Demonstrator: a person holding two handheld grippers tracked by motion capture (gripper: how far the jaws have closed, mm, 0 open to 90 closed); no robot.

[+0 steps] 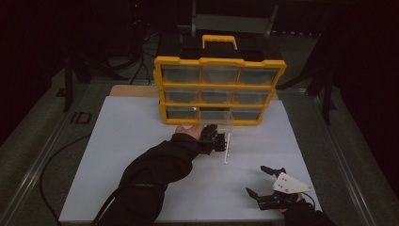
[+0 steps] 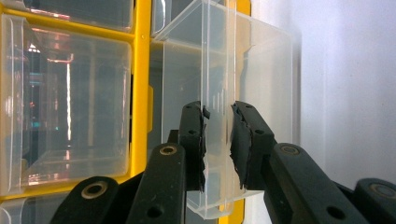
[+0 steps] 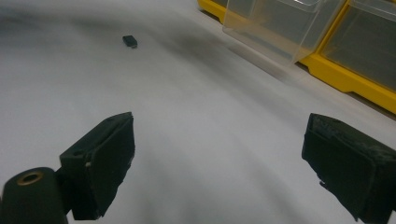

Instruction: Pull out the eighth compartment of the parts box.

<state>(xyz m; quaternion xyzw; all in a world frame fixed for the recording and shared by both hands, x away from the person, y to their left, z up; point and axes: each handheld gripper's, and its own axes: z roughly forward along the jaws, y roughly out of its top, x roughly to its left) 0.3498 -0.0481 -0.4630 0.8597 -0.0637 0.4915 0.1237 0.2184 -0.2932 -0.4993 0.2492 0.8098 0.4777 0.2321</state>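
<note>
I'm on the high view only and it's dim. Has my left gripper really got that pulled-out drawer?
Observer: Yes. In the left gripper view, the left gripper is shut on the front wall of the clear drawer, with one pad on each side.
Operator: Anything on the table by my right gripper?
Observer: A small black piece lies on the white table, ahead of the open right gripper.
</note>
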